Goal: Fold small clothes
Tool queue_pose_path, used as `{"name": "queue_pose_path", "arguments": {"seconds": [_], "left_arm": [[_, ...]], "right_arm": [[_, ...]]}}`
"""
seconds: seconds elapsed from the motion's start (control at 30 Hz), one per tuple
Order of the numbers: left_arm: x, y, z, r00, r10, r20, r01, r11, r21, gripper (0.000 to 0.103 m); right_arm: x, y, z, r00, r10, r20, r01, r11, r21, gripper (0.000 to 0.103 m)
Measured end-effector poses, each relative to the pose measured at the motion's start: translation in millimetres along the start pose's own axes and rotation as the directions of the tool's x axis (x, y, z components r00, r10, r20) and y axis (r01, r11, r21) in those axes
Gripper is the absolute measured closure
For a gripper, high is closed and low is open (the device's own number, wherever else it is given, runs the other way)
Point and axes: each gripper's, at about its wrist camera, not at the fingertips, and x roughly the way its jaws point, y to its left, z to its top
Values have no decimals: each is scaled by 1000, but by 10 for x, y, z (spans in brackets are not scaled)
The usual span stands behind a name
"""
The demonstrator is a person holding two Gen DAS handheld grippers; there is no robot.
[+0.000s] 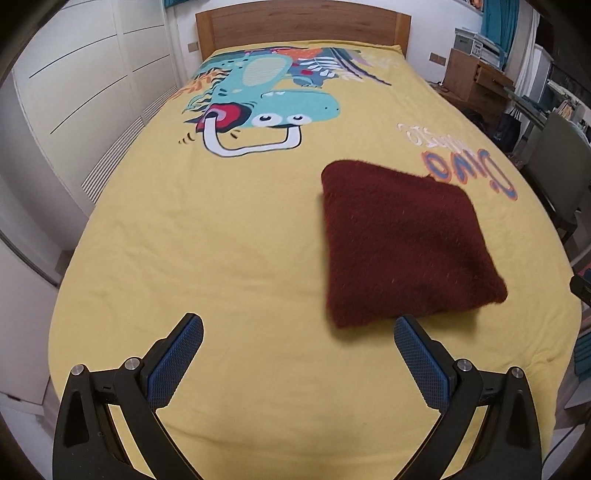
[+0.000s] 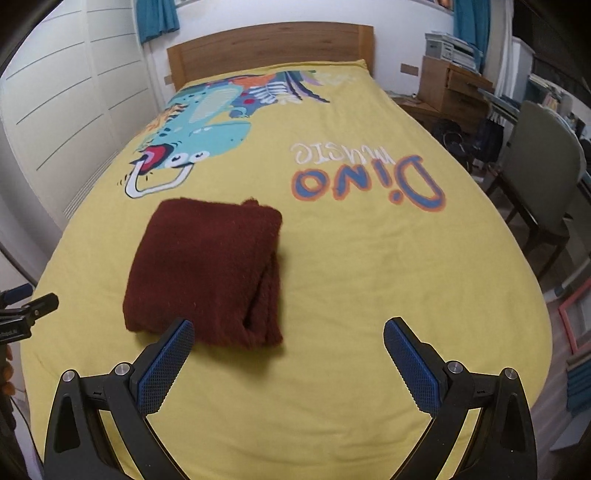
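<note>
A dark red fuzzy garment (image 1: pixel 402 243) lies folded into a thick square on the yellow bed sheet (image 1: pixel 229 258). In the left wrist view it sits ahead and to the right of my left gripper (image 1: pixel 298 325), which is open and empty, raised over the bed's near part. In the right wrist view the garment (image 2: pixel 207 269) lies ahead and to the left of my right gripper (image 2: pixel 289 328), also open and empty; its stacked layers show along the right edge. Part of the left gripper (image 2: pixel 29 306) shows at the left border of the right wrist view.
The sheet (image 2: pixel 369 258) has a dinosaur print (image 1: pixel 258 99) and "Dino music" lettering (image 2: pixel 365 181). A wooden headboard (image 1: pixel 303 29) is at the far end. White wardrobe doors (image 1: pixel 85 92) line the left. A grey chair (image 2: pixel 543 177) and wooden desk (image 2: pixel 454 88) stand at the right.
</note>
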Motion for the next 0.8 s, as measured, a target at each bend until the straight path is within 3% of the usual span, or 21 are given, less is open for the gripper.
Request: {"name": "queue_pose_path", "arguments": {"seconds": [0.27,0.8], "left_arm": [[-5,51,-96,1000,7,-17,-7,1000,-3,1],[15,119,-122,999,25,-29,-25,1000,1,1]], "right_arm": [[-64,-85,-163,1000,-24,-14,24,999,28,1],[-151,-204,-144,999,-50,-9,50,997,59,1]]}}
